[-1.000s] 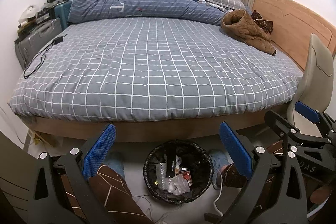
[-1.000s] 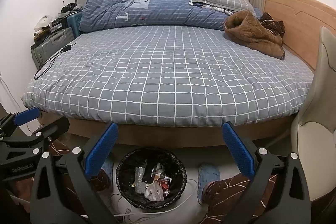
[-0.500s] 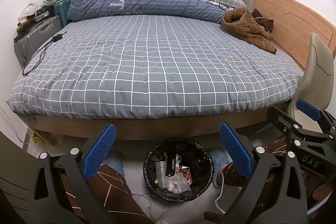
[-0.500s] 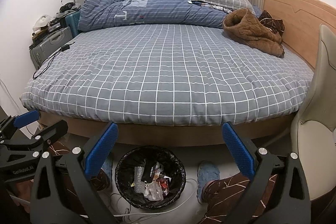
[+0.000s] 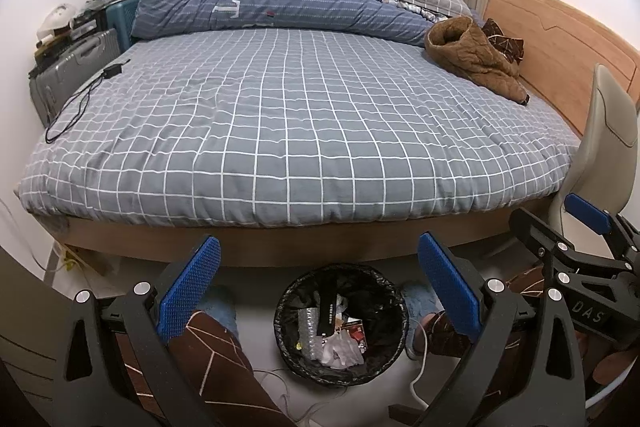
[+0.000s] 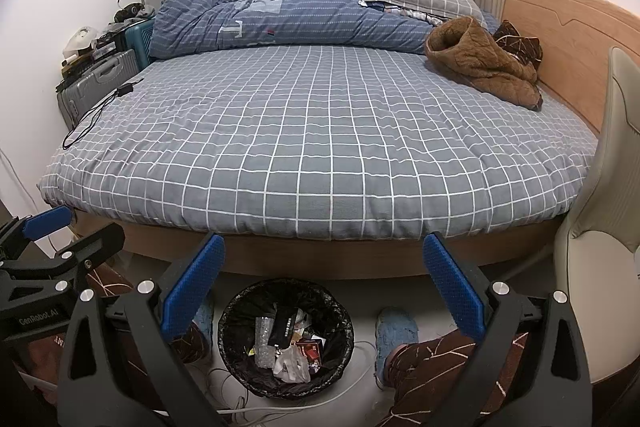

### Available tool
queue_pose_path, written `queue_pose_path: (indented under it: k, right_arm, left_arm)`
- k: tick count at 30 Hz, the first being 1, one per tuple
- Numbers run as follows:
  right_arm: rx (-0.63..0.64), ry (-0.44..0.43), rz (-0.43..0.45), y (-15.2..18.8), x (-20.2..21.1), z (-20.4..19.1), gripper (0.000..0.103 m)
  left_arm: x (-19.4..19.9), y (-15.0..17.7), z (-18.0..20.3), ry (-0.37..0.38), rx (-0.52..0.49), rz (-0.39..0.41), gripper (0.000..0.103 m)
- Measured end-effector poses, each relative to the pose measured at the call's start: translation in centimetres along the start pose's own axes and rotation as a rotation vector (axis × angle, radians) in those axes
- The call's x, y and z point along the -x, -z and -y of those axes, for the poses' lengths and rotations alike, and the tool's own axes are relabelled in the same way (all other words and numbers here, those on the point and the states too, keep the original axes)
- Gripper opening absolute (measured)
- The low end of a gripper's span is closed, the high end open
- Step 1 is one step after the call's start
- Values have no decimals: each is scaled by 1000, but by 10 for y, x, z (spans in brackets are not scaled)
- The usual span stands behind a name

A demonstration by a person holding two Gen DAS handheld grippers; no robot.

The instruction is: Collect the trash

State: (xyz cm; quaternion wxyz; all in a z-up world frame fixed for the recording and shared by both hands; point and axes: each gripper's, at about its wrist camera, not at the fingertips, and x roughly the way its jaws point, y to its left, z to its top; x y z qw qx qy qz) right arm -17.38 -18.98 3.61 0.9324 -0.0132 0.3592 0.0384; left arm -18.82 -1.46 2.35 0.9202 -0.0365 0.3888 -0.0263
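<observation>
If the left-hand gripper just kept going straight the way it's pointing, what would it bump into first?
Probably the bed. The left gripper is open and empty, aimed over the trash bin at the checked cover's near edge; depth is hard to judge.

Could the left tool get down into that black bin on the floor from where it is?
Probably yes. The left tool is open and empty, with the bin just below and open-topped. Nothing lies between them; the person's knees flank the bin without covering it.
</observation>
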Motion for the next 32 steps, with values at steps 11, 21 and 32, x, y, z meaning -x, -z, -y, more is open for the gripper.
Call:
queue_pose_path:
  k: [11,21,32]
  right_arm:
    - [-1,-1,-4,2,-3,3,95]
    - [3,-4,-5,4,-4,4,95]
    - [3,-5,-3,4,-3,3,95]
  left_arm:
    - [-5,1,-3,-6,12,-14,97]
    - [-2,3,-1,-7,5,-4,97]
    - [-4,2,0,-12,-16,-14,97]
